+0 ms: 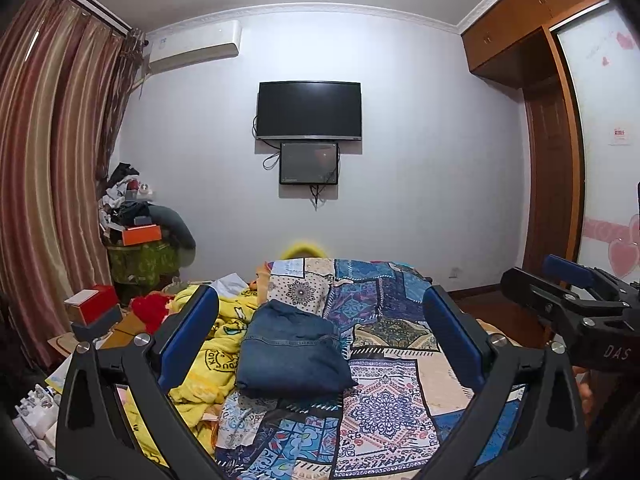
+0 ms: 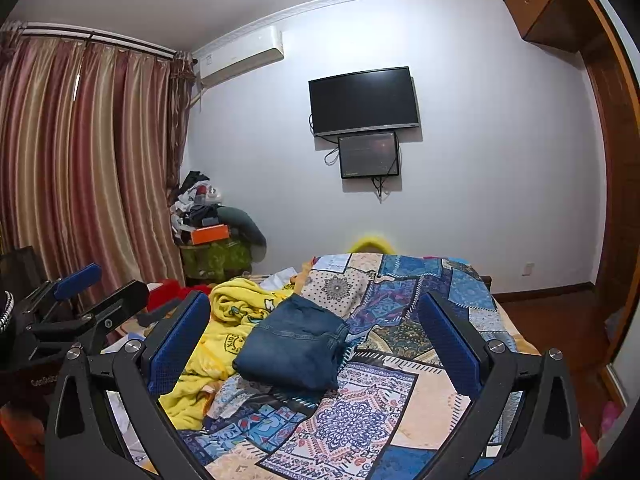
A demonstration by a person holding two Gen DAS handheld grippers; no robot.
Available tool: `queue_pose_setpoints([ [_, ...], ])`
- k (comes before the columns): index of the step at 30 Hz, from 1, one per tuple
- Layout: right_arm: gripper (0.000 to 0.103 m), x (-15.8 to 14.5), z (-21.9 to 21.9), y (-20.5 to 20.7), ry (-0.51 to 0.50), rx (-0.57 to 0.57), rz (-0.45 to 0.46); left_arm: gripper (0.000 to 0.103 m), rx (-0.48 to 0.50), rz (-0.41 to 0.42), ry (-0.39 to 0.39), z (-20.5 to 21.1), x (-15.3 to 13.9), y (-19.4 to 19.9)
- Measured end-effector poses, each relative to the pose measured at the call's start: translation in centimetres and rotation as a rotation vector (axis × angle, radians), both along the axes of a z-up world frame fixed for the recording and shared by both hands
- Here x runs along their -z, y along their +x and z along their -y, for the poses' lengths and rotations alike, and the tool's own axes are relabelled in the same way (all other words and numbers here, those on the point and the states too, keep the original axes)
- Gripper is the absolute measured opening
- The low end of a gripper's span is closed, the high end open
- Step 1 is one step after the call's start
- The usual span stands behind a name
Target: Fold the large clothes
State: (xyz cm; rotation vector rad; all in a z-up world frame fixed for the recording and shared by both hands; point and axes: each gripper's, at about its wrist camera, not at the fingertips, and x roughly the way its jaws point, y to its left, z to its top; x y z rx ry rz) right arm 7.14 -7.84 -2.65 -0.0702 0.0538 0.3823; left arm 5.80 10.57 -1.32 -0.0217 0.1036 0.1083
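Observation:
A pair of blue jeans point(image 1: 292, 350) lies folded into a compact bundle on the patchwork bedspread point(image 1: 384, 404); it also shows in the right wrist view point(image 2: 294, 346). My left gripper point(image 1: 320, 328) is open and empty, held above the bed with the jeans between its blue pads point(image 1: 188, 336). My right gripper point(image 2: 314, 332) is open and empty too, held at about the same height. Each gripper shows at the edge of the other's view: the right gripper point(image 1: 568, 288), the left gripper point(image 2: 84, 284).
A crumpled yellow blanket point(image 1: 212, 360) lies left of the jeans, also in the right wrist view point(image 2: 224, 320). Boxes and clutter point(image 1: 96, 308) sit left of the bed by the curtains point(image 1: 48, 160). A television point(image 1: 309, 110) hangs on the far wall. A wooden wardrobe point(image 1: 552, 184) stands at right.

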Motion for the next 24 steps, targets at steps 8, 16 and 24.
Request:
queue_pose_setpoints([
  [8, 0.103, 0.01, -0.08, 0.20, 0.000, 0.013, 0.004, 0.102, 0.032, -0.025, -0.024, -0.15, 0.30, 0.39],
  [16, 0.103, 0.18, -0.18, 0.38, -0.011, 0.035, 0.008, 0.102, 0.038, -0.030, -0.035, 0.01, 0.56, 0.53],
  [24, 0.103, 0.40, -0.41, 0.72, -0.020, 0.041, -0.005, 0.102, 0.037, -0.034, -0.046, -0.16, 0.79, 0.73],
])
